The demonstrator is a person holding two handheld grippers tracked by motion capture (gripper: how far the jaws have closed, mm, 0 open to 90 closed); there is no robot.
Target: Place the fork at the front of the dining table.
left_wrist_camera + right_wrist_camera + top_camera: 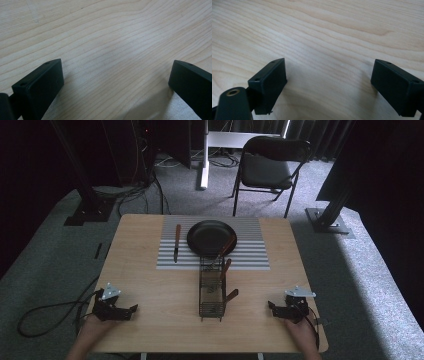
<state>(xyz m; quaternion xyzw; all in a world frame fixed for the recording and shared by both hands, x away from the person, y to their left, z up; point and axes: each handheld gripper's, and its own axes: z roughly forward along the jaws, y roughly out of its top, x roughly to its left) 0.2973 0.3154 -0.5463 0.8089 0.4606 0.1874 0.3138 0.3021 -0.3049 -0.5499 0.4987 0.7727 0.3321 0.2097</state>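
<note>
A black plate [207, 234] lies on a grey striped mat [250, 254] at the table's far middle. A wooden-handled knife [176, 242] lies on the mat left of the plate. A black wire caddy [212, 292] stands in the table's middle, with wooden-handled utensils [226, 267] leaning out of it. My left gripper [132, 311] rests open near the front left edge, held by a hand. My right gripper [271, 309] rests open near the front right. In both gripper views the jaws stand wide apart over bare wood [110, 50], with nothing between them.
The wooden table [150, 285] stands on grey carpet. A black folding chair [270, 167] stands beyond the far edge. Black frame posts [332, 202] flank the table, and a cable [50, 312] trails off to the left.
</note>
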